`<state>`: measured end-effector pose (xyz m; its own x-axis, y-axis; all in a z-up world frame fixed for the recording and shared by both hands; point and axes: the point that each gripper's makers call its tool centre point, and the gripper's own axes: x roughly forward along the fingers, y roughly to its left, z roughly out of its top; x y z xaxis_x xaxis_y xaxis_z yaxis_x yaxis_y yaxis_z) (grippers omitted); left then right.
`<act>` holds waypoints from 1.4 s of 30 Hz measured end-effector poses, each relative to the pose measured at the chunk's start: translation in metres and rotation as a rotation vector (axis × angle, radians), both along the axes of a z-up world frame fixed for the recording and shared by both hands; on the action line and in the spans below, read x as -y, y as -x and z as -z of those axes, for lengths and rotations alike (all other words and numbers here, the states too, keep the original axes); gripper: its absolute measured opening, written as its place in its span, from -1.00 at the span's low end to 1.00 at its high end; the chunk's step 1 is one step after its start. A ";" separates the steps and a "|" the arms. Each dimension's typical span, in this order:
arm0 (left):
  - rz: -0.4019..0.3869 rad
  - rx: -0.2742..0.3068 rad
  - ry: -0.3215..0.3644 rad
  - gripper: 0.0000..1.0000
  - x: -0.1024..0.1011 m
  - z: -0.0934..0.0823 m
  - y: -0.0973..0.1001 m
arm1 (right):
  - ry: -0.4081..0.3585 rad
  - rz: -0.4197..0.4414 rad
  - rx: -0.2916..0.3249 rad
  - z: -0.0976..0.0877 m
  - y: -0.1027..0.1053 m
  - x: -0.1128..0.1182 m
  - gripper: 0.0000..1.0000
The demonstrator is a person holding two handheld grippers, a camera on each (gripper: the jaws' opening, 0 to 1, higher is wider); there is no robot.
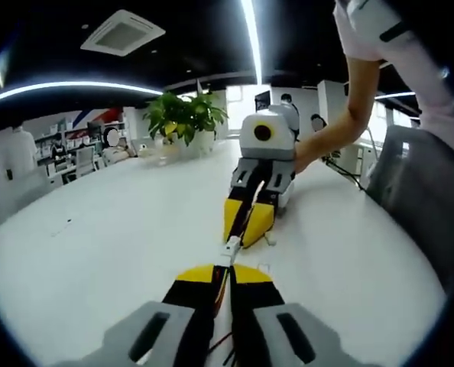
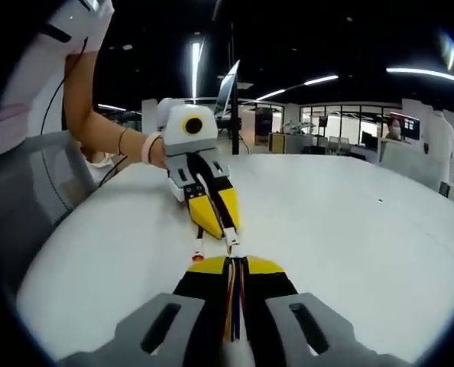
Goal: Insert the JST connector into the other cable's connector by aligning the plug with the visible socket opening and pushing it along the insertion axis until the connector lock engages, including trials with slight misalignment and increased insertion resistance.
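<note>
Fingers first: on my left gripper point(image 1: 221, 277), in the left gripper view, the two yellow-tipped black jaws are pressed together on a bundle of thin wires point(image 1: 222, 302), dark and red strands running down the seam between them. Its small white JST connector point(image 1: 231, 249) sticks out past the tips toward 12 o'clock, long axis in line with the jaws. Facing it from 12 o'clock I see the right gripper point(image 1: 248, 222), its yellow wedge-shaped tips closed on a dark cable and pointing back at me; the two grippers are nearly tip to tip, with the connector between them. I cannot tell whether plug and socket are fully seated.

From the right gripper view, my right gripper point(image 2: 235, 267) has its jaws clamped on a flat run of multicoloured wires point(image 2: 235, 302), yellow, blue and red among them. At 12 o'clock the left gripper point(image 2: 214, 214) points down at me, and the white connector point(image 2: 231, 245) sits just off its tip, tilted slightly toward 1 o'clock. A second small white plug with a red end point(image 2: 199, 249) hangs loose just at 9 o'clock of it.

All this rests low over a smooth, matte white table point(image 1: 105, 252). A leafy green potted plant point(image 1: 183, 115) stands at the far edge. The person's hand point(image 2: 160, 151) grips the grey plastic gripper body.
</note>
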<state>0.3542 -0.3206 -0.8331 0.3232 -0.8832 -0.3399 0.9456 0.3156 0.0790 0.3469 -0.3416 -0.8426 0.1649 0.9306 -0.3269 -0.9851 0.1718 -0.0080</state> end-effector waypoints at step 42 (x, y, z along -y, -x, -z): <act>0.112 -0.084 0.107 -1.00 0.013 -0.020 0.015 | -0.064 -0.131 -0.023 -0.011 0.009 -0.012 -0.92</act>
